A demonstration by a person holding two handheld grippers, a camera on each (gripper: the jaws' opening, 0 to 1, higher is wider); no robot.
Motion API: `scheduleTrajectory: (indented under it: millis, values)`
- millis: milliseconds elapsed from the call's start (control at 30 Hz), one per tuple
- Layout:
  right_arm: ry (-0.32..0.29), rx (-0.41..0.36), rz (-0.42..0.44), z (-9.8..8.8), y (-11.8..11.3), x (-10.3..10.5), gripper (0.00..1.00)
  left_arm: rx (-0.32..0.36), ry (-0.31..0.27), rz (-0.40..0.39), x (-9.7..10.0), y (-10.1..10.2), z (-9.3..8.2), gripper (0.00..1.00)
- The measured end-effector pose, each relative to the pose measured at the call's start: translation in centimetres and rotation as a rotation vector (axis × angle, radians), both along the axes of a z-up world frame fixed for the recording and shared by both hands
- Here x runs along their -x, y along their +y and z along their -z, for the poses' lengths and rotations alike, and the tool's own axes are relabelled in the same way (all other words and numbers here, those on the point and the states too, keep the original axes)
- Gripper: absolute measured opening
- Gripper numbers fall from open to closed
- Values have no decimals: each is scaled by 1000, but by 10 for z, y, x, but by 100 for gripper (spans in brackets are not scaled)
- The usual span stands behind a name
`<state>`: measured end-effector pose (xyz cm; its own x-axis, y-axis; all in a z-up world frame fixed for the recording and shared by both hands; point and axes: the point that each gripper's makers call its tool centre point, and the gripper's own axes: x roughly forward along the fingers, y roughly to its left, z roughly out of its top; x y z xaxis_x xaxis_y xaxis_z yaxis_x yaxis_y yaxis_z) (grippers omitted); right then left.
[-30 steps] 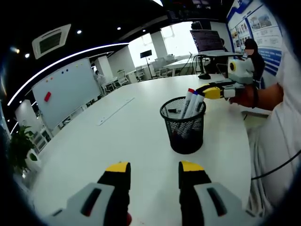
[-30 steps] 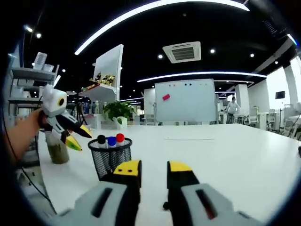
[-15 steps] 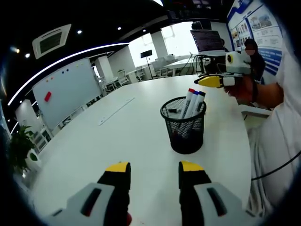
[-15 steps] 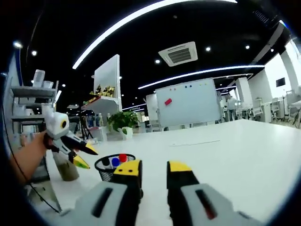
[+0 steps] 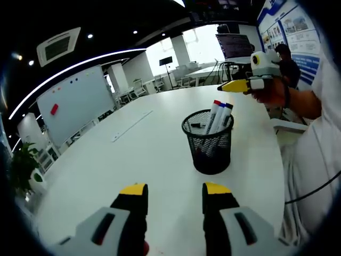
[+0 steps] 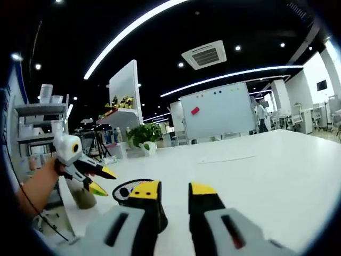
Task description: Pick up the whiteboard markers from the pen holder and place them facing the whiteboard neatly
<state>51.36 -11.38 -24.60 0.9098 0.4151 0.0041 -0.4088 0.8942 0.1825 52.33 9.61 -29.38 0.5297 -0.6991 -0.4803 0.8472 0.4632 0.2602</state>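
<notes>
White office table (image 5: 133,149) in the left gripper view: mesh pen holder (image 5: 208,141) straight ahead of the empty, parted left gripper (image 5: 174,193), markers (image 5: 218,116) standing near-upright inside, leaning right toward the right gripper (image 5: 233,85) hovering just above and beyond, whiteboard (image 5: 74,101) off far left. Right gripper view: own gripper (image 6: 173,192) likewise parted and empty, holder rim (image 6: 128,186) low left behind a jaw, left gripper (image 6: 96,178) beside it; right one judged nearer the marker caps.

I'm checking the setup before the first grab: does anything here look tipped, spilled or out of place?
Nothing stands out. The pen holder stands upright on the white table, markers leaning inside it.
</notes>
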Motion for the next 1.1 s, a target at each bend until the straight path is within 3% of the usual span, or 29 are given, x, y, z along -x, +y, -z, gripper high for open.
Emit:
scheduleTrajectory:
  millis: [667,1100]
  values:
    - [93,-2,-45,1,9,-5,19,1,-4,0,0,0,0,43]
    - [88,43,-153,-4,28,0,19,2,-7,0,0,0,-1,43]
